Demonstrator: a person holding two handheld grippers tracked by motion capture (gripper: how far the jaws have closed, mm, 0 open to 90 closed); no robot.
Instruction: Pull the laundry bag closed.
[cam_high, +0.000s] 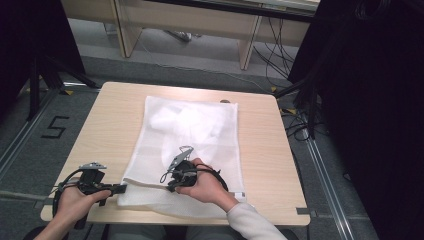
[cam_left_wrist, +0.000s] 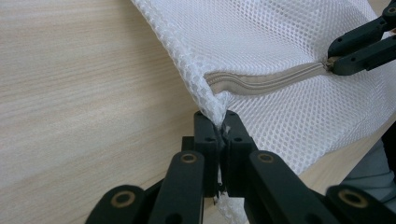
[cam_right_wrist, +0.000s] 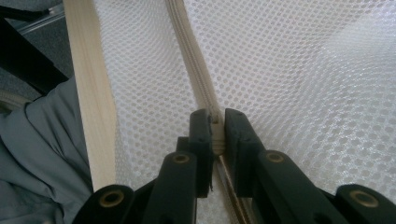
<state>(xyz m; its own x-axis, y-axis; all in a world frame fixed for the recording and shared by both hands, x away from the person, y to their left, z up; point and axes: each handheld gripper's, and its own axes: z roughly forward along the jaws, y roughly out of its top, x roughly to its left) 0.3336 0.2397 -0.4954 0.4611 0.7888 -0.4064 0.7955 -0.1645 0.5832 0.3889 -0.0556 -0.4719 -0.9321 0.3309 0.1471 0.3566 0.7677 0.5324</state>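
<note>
High view has the white mesh bag (cam_high: 192, 145) lying flat on the table (cam_high: 110, 125), its near edge toward me, with both my grippers at that edge. My left gripper (cam_high: 121, 188) is pressed together on the bag's near left corner, and the left gripper view shows mesh caught between the jaws right where the zipper (cam_left_wrist: 266, 80) ends. My right gripper (cam_high: 171, 185) sits just to the right along the same edge, jaws pinched on what looks like the zipper pull (cam_right_wrist: 215, 122). The zipper runs along the near edge, away from my left gripper, so I judge any pull should follow that line to the right while the left holds the corner
</note>
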